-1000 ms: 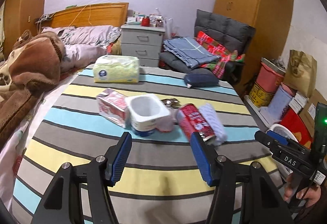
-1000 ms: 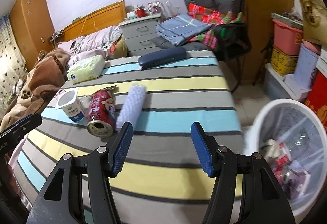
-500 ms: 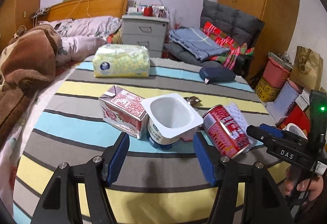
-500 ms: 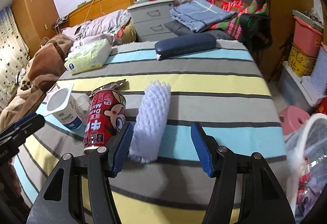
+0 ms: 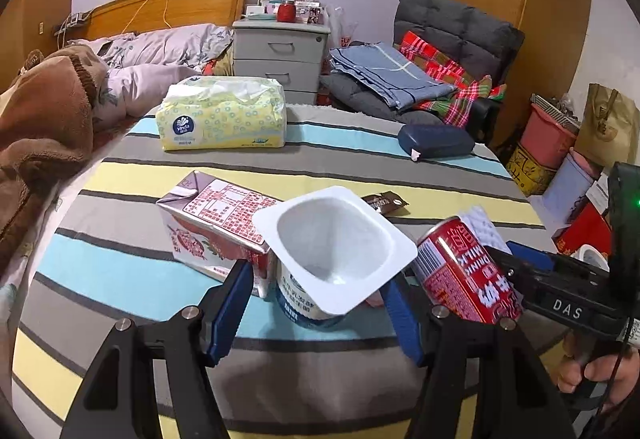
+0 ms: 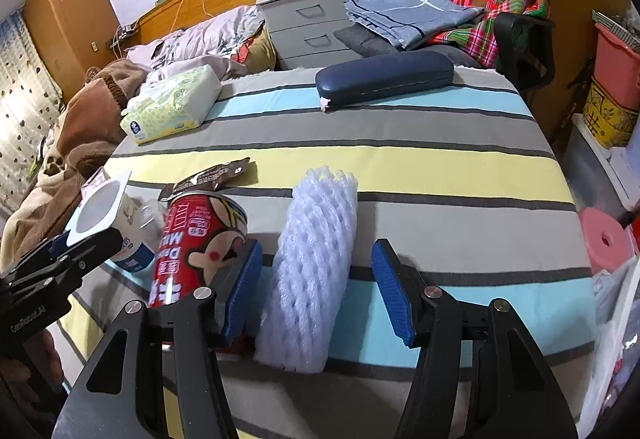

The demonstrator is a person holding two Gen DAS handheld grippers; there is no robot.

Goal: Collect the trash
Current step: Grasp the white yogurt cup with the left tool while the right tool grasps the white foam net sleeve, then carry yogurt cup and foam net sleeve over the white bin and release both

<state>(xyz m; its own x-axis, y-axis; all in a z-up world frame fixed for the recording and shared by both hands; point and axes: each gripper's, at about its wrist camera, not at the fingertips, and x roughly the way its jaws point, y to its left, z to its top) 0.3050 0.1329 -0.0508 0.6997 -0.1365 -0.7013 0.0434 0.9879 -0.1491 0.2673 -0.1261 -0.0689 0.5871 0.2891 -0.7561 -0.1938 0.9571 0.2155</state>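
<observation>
The empty yogurt cup point(image 5: 334, 263) stood upright on the striped cloth point(image 5: 120, 275), between the blue pads of the left gripper point(image 5: 316, 309), whose jaws had just been opening and stood clear of its walls. A milk carton point(image 5: 208, 227) lay just left of that gripper, a red can point(image 5: 464, 275) on its side just right. The foam net sleeve point(image 6: 312, 271) lay between the open pads of the right gripper point(image 6: 316, 291), which had just closed slightly, untouched on its right side and close to the left pad, the can just outside it. To grip well, I judged each tool should sink until its pads flanked the body, the left below the cup's wide rim, then close gently, keeping the can out.
</observation>
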